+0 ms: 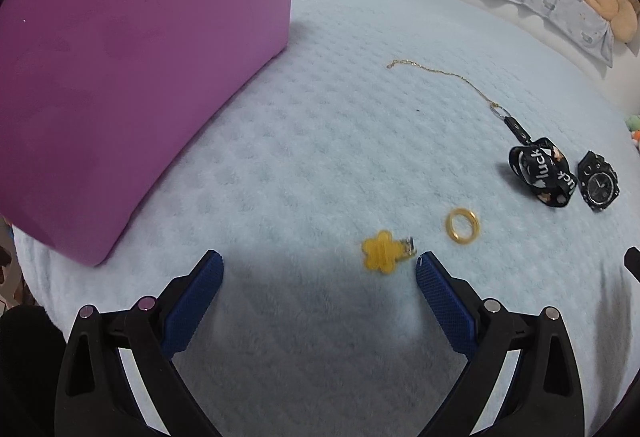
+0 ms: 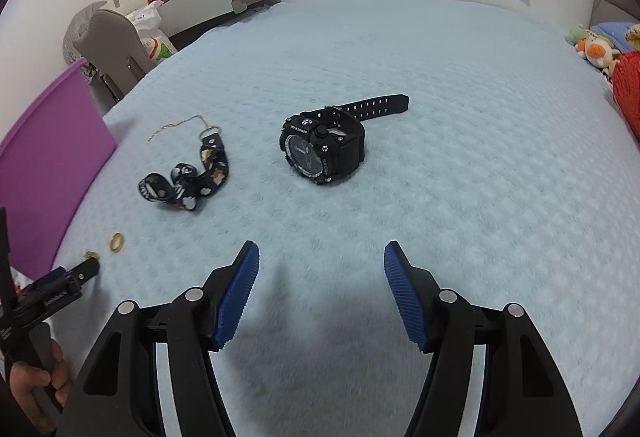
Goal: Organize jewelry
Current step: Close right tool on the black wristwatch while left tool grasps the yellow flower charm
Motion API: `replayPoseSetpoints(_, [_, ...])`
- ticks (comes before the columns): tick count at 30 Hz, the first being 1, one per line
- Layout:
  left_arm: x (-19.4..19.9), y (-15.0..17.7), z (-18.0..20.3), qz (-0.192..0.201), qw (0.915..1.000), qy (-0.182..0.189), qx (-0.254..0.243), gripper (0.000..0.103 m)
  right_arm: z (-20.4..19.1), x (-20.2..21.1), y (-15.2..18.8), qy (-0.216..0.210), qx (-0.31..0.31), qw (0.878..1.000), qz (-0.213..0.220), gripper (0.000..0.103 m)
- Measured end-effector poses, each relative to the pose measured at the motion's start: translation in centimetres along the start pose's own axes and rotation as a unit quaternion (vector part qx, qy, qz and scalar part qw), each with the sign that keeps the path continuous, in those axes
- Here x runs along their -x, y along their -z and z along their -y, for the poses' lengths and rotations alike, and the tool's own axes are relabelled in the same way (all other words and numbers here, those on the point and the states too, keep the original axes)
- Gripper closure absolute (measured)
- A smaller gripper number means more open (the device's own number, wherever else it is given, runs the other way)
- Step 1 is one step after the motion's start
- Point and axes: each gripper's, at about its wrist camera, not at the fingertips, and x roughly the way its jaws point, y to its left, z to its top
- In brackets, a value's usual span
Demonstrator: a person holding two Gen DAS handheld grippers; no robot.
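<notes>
You are working over a pale blue quilted blanket (image 1: 320,109) that covers the whole bed; it is soft and will give under anything you press on. At your left stands the big purple box (image 1: 132,69), stiff-walled, its inside hidden from both cameras, so whether it is the place for the jewelry I cannot tell.

Largest of the pieces is the black wristwatch (image 2: 322,143), well ahead of your right gripper (image 2: 322,261), lying on its side with the strap trailing away. It looks the heaviest and is rigid at the case, flexible at the strap; take it across the case. Small white lettering on its bezel is too fine to read.

Next, the black lanyard strap (image 1: 542,175), just left of the watch, printed "luck" in white. It is limp fabric, so pinch a fold. A thin gold chain (image 1: 444,75) runs from its metal ring; light, slippery, likely to slide out, so grip the ring end.

Nearer you lie the gold ring (image 1: 463,226), hard and liable to roll, and the yellow flower clip (image 1: 381,256), close to the right fingertip of your left gripper (image 1: 320,263); take it across the petals.

Both grippers stand spread wide with nothing between the blue pads
</notes>
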Motion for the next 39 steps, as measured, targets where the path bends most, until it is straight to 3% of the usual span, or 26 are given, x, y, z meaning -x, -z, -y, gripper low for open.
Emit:
replayPoseSetpoints(11, [-0.8,-0.5,0.5,0.002,0.9998,-0.018,-0.004,0.007,-0.1,-3.0,-2.0,0.021,0.022,1.000,-0.001,0.041])
replayPoseSetpoints(28, [-0.5,0.1,1.0,0.004,0.9992,-0.039,0.002,0.006,-0.7,-8.1,-5.5,0.020,0.061,0.998,-0.020,0.041])
replayPoseSetpoints(39, [-0.6,0.2,1.1,0.008,0.9989,-0.045,0.003,0.007,-1.1,-9.0,-5.7,0.036,0.071,0.997,-0.019,0.044])
